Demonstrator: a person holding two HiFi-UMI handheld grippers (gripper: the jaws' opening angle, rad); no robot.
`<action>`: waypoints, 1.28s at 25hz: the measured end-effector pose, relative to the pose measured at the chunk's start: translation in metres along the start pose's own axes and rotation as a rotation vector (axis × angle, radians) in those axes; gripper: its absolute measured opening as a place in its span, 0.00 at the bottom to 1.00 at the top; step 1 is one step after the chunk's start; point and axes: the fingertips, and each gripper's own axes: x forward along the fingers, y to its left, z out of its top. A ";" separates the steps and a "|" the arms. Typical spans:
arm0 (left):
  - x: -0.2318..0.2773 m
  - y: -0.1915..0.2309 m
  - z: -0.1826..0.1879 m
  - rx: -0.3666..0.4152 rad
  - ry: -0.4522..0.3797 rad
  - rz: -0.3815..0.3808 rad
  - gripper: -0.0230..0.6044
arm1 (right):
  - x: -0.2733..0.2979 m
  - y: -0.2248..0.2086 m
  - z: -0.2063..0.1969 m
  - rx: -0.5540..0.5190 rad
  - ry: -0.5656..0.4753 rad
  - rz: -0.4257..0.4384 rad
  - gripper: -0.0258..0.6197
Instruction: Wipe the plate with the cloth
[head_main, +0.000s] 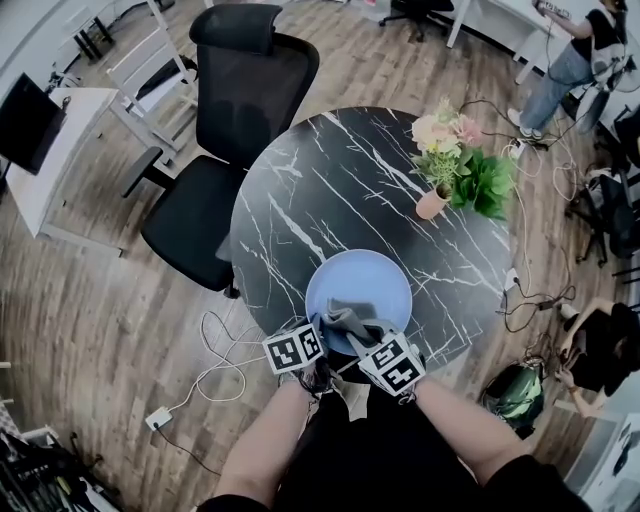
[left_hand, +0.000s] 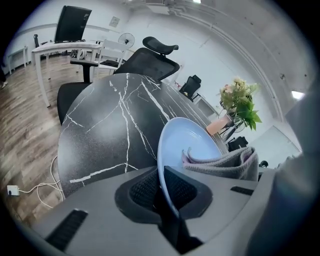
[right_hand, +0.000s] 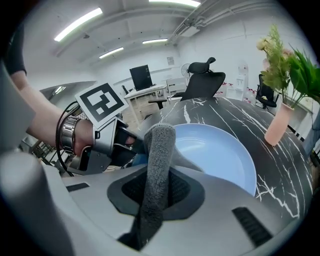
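As left gripper (left_hand: 164, 181) clamps plate (head_main: 378, 285) — right gripper (right_hand: 156, 187), cloth (right_hand: 159, 142) — a black marble table (head_main: 330, 180) stands on wood floor (head_main: 100, 300).

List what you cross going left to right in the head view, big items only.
monitor → black office chair → blue plate → potted flowers → standing person

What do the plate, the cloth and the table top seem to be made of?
Plate: probably glazed ceramic or melamine; pale blue, smooth, with a soft sheen. Cloth: grey microfibre or terry, judging by its fuzzy nap and soft folds. Table top: black marble or a marble-look laminate; white veins on a speckled dark surface.
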 end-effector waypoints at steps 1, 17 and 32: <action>0.000 0.000 0.001 -0.008 -0.006 0.002 0.12 | 0.000 0.000 -0.002 0.002 0.010 0.003 0.13; 0.001 0.001 0.003 -0.090 -0.056 0.025 0.10 | 0.010 0.028 -0.043 -0.096 0.195 0.179 0.13; 0.003 -0.001 0.005 -0.070 -0.053 0.027 0.10 | -0.021 -0.031 -0.081 -0.456 0.456 0.119 0.13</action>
